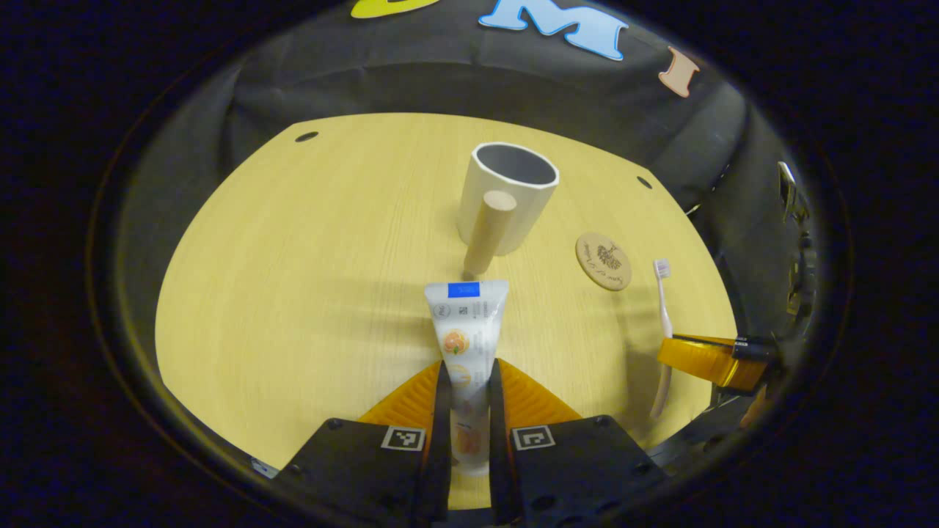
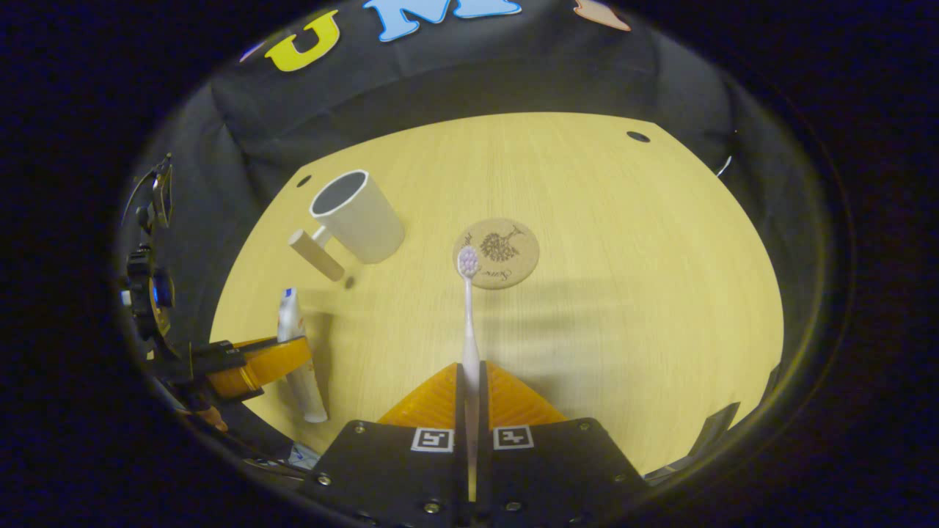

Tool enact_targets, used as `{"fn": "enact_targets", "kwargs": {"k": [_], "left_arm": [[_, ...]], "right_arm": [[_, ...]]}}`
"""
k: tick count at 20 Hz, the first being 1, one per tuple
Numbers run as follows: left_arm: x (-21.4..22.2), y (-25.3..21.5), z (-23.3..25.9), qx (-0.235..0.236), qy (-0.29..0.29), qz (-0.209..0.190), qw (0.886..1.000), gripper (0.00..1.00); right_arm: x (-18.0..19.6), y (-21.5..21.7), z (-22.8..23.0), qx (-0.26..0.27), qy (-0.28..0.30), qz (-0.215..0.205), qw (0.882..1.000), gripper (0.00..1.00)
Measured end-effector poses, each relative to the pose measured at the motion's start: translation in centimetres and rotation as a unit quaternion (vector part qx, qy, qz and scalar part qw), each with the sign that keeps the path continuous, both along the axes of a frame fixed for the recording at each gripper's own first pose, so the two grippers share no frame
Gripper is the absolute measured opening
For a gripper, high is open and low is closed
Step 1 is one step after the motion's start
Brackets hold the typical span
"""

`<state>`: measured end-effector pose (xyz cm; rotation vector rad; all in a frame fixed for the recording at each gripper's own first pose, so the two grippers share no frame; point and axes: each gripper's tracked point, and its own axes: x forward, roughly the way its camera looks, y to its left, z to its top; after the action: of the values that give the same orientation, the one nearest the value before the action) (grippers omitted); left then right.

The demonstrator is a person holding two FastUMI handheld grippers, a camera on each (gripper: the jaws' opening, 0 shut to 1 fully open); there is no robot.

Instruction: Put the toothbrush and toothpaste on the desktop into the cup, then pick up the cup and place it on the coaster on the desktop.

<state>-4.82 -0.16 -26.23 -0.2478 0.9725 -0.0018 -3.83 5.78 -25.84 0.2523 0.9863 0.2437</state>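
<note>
**Both grippers loaded, cup still empty on the desktop**

Left gripper (image 1: 468, 381) was clamped on the toothpaste (image 1: 466, 345) — both fingers pressed its sides, tube sticking out toward 12 o'clock, flat crimped end forward. Straight past it at 12 stood the cup (image 1: 509, 196), upright, mouth open, its cylindrical handle (image 1: 489, 232) facing the camera. Coaster (image 1: 603, 261) lay flat on the desktop (image 1: 293, 279) at roughly 2 o'clock, apart from the cup.

Right gripper (image 2: 469, 381) was pinched on the toothbrush (image 2: 469, 323) — handle between the fingers, bristle head up at 12, overlapping the coaster's (image 2: 497, 253) near edge in the right gripper view. Cup (image 2: 357, 216) sat at 10 o'clock there. The left gripper with the toothpaste (image 2: 293, 345) showed at 9 o'clock.

In the left gripper view the right gripper (image 1: 708, 361) held the toothbrush (image 1: 664, 323) at 3 o'clock.
</note>
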Motion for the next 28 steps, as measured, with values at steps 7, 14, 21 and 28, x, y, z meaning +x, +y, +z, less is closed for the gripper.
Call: {"fn": "enact_targets", "kwargs": {"k": [7, 14, 21, 28], "left_arm": [[1.0, 1.8, 3.0, 0.000, -0.074, 0.028, 0.997, 0.18], [5.0, 3.8, 9.4, 0.004, -0.171, 0.047, 0.984, 0.18], [11.0, 4.8, 15.2, 0.019, -0.271, 0.048, 0.961, 0.17], [17.3, 3.9, 19.5, 0.011, -0.366, 0.028, 0.930, 0.17]], "right_arm": [[1.3, -0.2, 3.6, -0.009, -0.084, 0.008, 0.996, 0.05], [3.8, 0.2, 7.7, -0.021, -0.164, 0.019, 0.986, 0.05], [6.1, 0.7, 11.1, 0.001, -0.214, 0.006, 0.977, 0.05], [7.5, -0.5, 12.5, -0.002, -0.243, -0.021, 0.970, 0.05]]}}
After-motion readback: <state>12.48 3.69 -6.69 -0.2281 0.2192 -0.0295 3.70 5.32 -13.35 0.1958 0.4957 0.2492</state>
